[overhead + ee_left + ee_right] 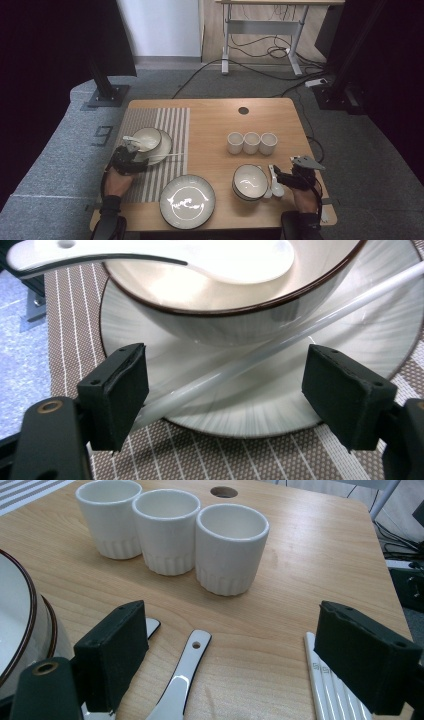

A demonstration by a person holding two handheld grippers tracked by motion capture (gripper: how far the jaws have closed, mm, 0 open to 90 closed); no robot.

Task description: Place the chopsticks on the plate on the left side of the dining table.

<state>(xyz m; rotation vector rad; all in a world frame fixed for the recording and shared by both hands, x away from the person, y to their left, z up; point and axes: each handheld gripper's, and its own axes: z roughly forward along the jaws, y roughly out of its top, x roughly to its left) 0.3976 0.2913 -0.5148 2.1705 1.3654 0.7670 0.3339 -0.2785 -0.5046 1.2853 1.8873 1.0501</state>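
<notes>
On the striped placemat (172, 122) a small bowl (148, 138) stands on a side plate (165, 145), with a white spoon (150, 255) resting in it. A white chopstick (280, 342) lies slantwise across the plate (250, 410), under the bowl's (240, 325) side. My left gripper (134, 150) is at the plate's near left edge; its jaws (222, 390) stand open astride the chopstick without pressing it. My right gripper (282, 176) hovers open at the right, its jaws (230, 640) either side of a white spoon handle (182, 680).
Three white cups (251, 142) stand in a row mid-table. A second bowl (249, 182) sits left of the right gripper, with spoons (275, 184) beside it. White chopsticks (325, 685) lie by the right pad. A large plate (187, 201) sits at the front edge.
</notes>
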